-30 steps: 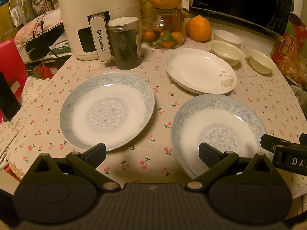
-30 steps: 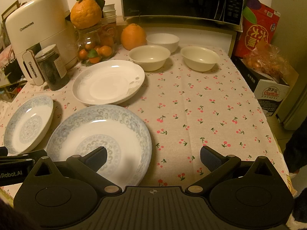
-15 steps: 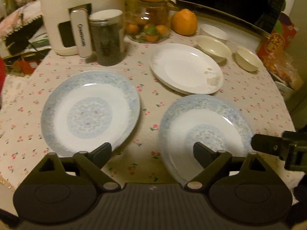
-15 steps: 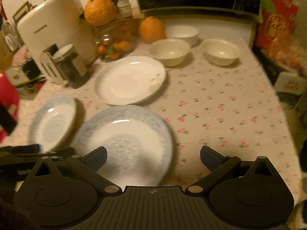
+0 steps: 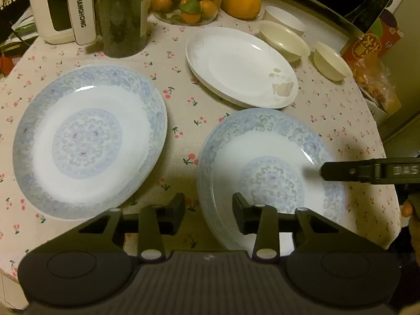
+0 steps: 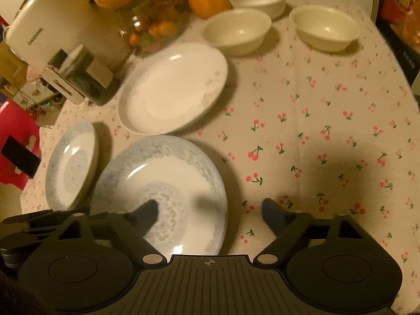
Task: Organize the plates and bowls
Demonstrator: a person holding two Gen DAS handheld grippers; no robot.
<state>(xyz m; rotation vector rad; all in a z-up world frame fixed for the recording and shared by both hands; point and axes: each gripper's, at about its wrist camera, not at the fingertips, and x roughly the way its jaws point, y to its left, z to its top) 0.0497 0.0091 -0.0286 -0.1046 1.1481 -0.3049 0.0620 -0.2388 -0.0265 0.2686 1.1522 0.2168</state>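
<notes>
Near plate [image 5: 267, 173], blue-patterned, lies flat on the cloth [image 5: 181, 115]. Left gripper [image 5: 208, 211] straddles its 9 o'clock rim, right gripper [image 6: 210, 210] its 3 o'clock rim. Both sets of jaws are closing, rim between them, pads not yet pressing. Second patterned plate [image 5: 89, 139] at 9 o'clock, white plate [image 5: 240, 65] at 12. Judged glazed ceramic: stiff, moderately heavy, slippery, breakable. Grip opposite rims and lift level.
</notes>
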